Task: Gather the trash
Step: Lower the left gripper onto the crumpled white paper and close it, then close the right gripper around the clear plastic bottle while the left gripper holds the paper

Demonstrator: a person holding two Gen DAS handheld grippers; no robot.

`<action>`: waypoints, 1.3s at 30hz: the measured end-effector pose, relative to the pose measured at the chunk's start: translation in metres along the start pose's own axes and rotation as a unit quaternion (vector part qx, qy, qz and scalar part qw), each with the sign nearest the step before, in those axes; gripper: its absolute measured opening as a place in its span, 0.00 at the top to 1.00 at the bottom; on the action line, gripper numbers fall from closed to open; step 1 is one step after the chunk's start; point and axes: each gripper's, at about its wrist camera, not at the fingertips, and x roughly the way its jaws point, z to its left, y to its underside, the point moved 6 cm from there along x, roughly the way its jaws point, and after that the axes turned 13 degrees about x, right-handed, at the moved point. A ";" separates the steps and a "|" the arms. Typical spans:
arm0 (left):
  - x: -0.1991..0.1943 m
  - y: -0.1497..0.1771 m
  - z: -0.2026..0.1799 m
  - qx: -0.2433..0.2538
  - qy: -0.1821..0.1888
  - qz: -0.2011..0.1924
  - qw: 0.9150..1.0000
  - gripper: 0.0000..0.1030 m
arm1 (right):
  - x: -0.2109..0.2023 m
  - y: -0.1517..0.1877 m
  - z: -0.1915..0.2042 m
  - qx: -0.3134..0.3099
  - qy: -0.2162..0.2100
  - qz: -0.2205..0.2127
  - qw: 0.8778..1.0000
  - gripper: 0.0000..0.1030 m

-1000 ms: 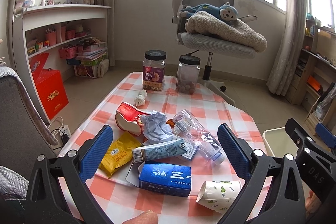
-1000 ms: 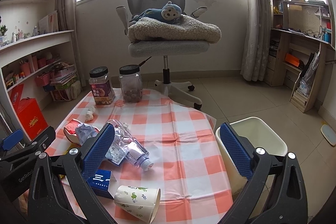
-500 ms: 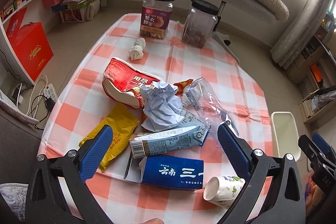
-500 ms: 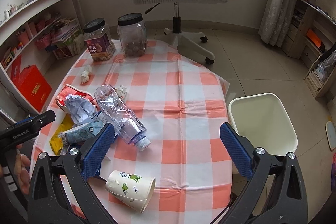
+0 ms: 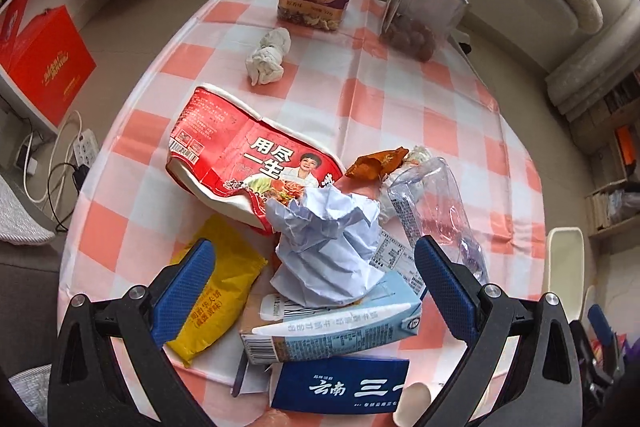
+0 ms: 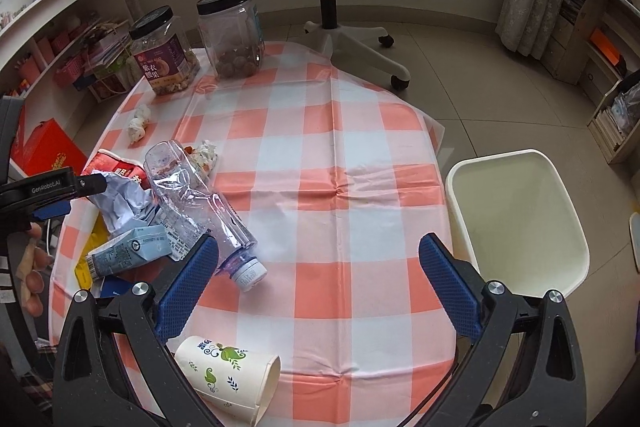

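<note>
Both grippers, left gripper (image 5: 314,281) and right gripper (image 6: 318,281), gape wide and empty; every scrap, crumpled paper (image 5: 326,243) included, lies on the tabletop (image 6: 340,131), the bin (image 6: 516,219) bare.

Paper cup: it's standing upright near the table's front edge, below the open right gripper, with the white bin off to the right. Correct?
Not quite. The paper cup lies on its side, mouth facing right, not upright; the right wrist view shows it. The rest holds: it is near the table's front edge, below the open right gripper, with the white bin off to the right.
</note>
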 end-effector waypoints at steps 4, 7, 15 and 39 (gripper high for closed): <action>0.027 -0.001 0.004 -0.050 0.021 0.036 0.998 0.06 | 0.013 0.001 0.012 -0.032 -0.008 0.009 0.999 0.07; 0.039 -0.002 0.007 -0.076 0.040 0.047 0.995 0.22 | 0.024 0.004 0.026 -0.065 -0.013 0.022 0.998 0.07; 0.032 -0.004 -0.004 -0.047 0.075 0.040 0.995 0.65 | 0.054 0.010 0.064 -0.151 -0.037 0.060 0.986 0.07; -0.046 -0.035 0.007 0.006 0.097 -0.083 0.992 0.65 | 0.130 0.009 0.147 -0.170 -0.102 0.153 0.968 0.28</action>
